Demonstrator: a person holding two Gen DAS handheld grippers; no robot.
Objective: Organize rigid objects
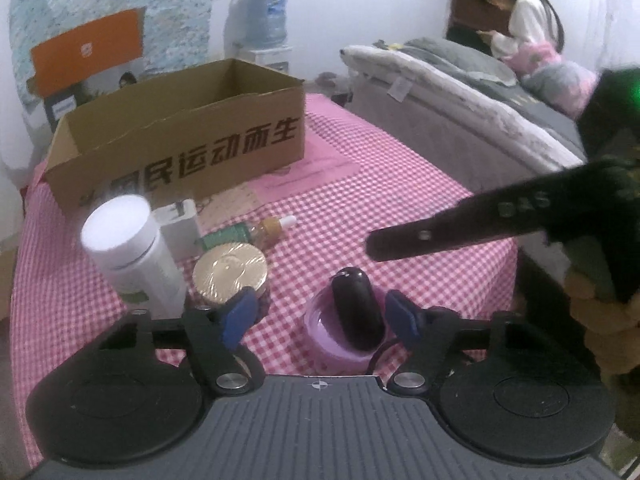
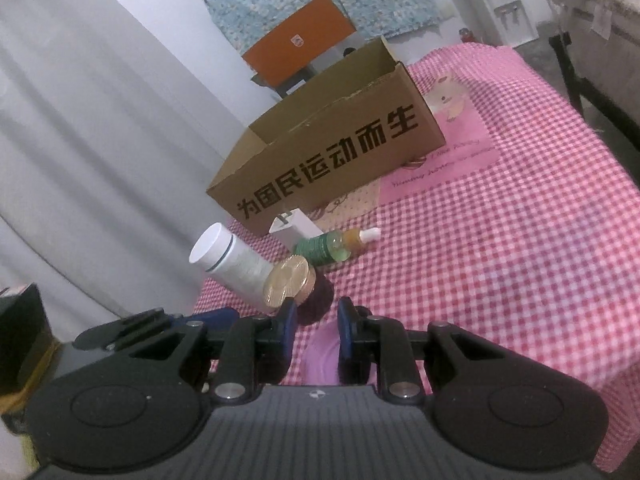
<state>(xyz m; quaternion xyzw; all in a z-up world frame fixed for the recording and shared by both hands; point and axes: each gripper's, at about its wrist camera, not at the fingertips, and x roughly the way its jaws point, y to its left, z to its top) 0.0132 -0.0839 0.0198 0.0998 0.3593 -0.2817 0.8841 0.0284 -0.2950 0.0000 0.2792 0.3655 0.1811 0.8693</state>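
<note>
A lilac round container [image 1: 324, 340] [image 2: 320, 356] sits at the near edge of the pink checked table [image 1: 400, 168], with a dark oval object [image 1: 356, 308] lying across it. My left gripper [image 1: 322, 316] is open and straddles the container; its blue pads stand clear on both sides. My right gripper [image 2: 317, 320] [image 1: 376, 246] hovers just behind the dark object, jaws a narrow gap apart with nothing in them. Nearby are a gold-lidded jar [image 1: 230, 272] [image 2: 286, 280], a white bottle [image 1: 128, 248] [image 2: 232, 256], a green bottle [image 2: 320, 250] and an amber dropper bottle [image 1: 276, 226].
An open cardboard box [image 1: 180, 148] [image 2: 332, 148] stands at the back of the table, a white adapter [image 1: 180, 224] before it. A bed [image 1: 460, 92] with a seated person [image 1: 520, 20] lies right. A grey curtain [image 2: 80, 140] hangs left.
</note>
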